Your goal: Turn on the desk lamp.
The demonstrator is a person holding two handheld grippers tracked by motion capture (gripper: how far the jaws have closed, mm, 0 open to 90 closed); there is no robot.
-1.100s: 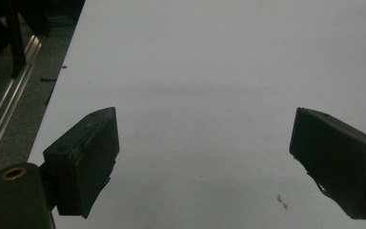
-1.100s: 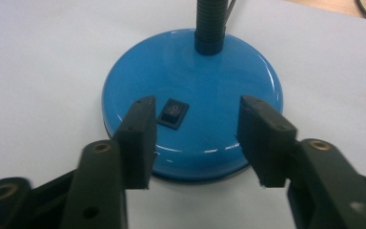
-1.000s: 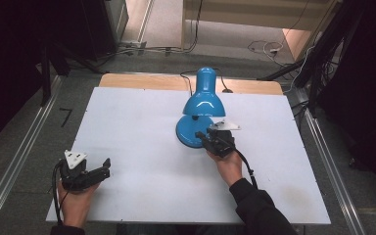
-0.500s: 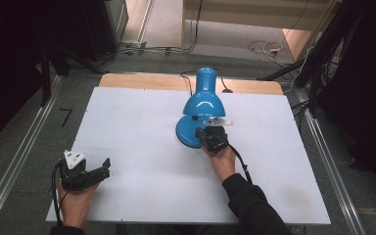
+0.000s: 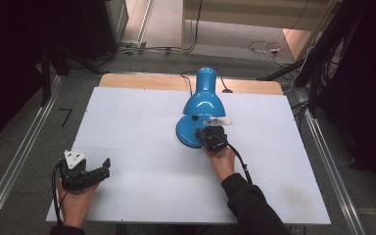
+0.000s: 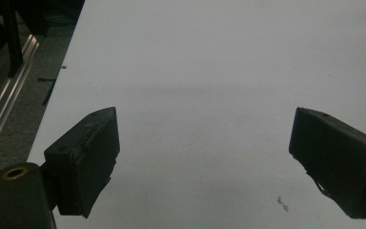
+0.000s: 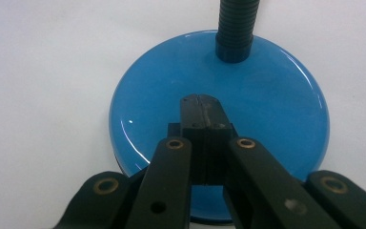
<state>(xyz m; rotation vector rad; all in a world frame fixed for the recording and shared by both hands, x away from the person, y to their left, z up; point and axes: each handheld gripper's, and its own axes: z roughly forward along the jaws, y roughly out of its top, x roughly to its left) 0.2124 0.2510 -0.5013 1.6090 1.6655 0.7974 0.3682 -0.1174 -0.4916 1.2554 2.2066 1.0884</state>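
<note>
Two tongs work over a white tabletop point(image 5: 142, 147) that carries a blue desk lamp point(image 5: 203, 105). The lamp stands toward the far middle of the tabletop, its round base point(image 7: 219, 114) flat on the white surface, a black ribbed neck point(image 7: 237, 28) rising from the far part of the base, and its blue shade point(image 5: 204, 100) bent over above the base, with the shade's narrow end pointing toward the far edge. A black cord point(image 5: 186, 81) leaves the lamp toward the wooden strip point(image 5: 142, 81) at the back of the tabletop.

The right tongs point(image 7: 201, 112) are pressed together, jaw tips meeting with no gap, and they sit over the near part of the glossy base; whether the tips touch the base cannot be told. In the high view the right tongs point(image 5: 210, 137) sit at the near right rim of the base, held by the right hand point(image 5: 221, 161) in a dark sleeve point(image 5: 247, 205).

The left tongs point(image 6: 205, 157) are spread wide, with bare white surface between the jaws. In the high view they lie near the tabletop's near left corner, held by the left hand point(image 5: 73, 205), well apart from the lamp.
</note>
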